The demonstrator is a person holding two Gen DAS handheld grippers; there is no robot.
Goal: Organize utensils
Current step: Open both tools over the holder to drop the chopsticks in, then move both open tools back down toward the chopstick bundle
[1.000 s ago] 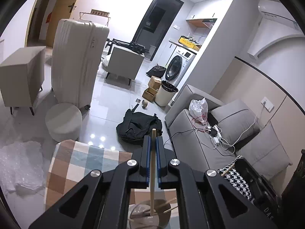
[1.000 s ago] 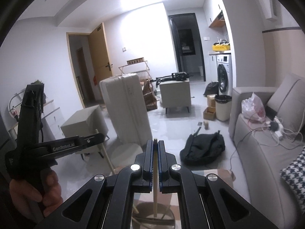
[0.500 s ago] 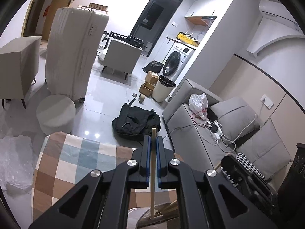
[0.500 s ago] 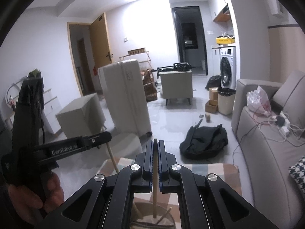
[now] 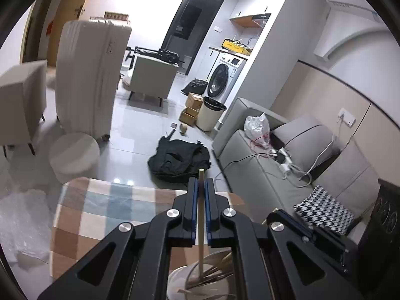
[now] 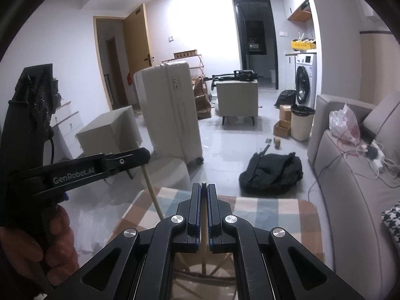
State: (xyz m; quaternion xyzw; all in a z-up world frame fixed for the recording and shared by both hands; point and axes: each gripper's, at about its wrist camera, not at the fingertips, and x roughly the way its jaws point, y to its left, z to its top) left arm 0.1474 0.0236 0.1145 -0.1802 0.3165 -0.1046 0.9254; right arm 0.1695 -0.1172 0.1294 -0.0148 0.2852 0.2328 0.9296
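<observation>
L gripper (image 5: 199, 190) jaws clamped on a pale wooden stick (image 5: 200, 225), prob. a chopstick; it stands near upright between the blue pads, top end poking just past the fingertips, lower end down inside a whitish round holder (image 5: 180, 280) right under the jaws. More wooden sticks (image 5: 220, 266) lie slanted in that holder. R gripper (image 6: 204, 195) jaws also pinched tight on a second wooden stick (image 6: 204, 255), upright too, tip just above the fingertips, bottom end reaching into the same holder (image 6: 200, 278), seen through the gap in the gripper frame w/ other sticks leaning inside. In the right wrist view the L gripper shows from the side at left, its stick (image 6: 150, 182) running down-right toward the holder, a person's hand (image 6: 42, 247) wrapped round the handle. Holder sits on a table w/ a checked cloth (image 5: 100, 212) in brown, blue & cream squares. Beyond the table edge: black bag (image 5: 180, 158) on the glossy grey floor, round white stool (image 5: 73, 153), tall cream suitcase (image 5: 87, 80), grey sofa (image 5: 262, 175) w/ a plastic bag, cables & a houndstooth cushion (image 5: 325, 210). Farther back, washing machine (image 5: 222, 78) & a bin (image 5: 211, 116) beside cardboard boxes.
</observation>
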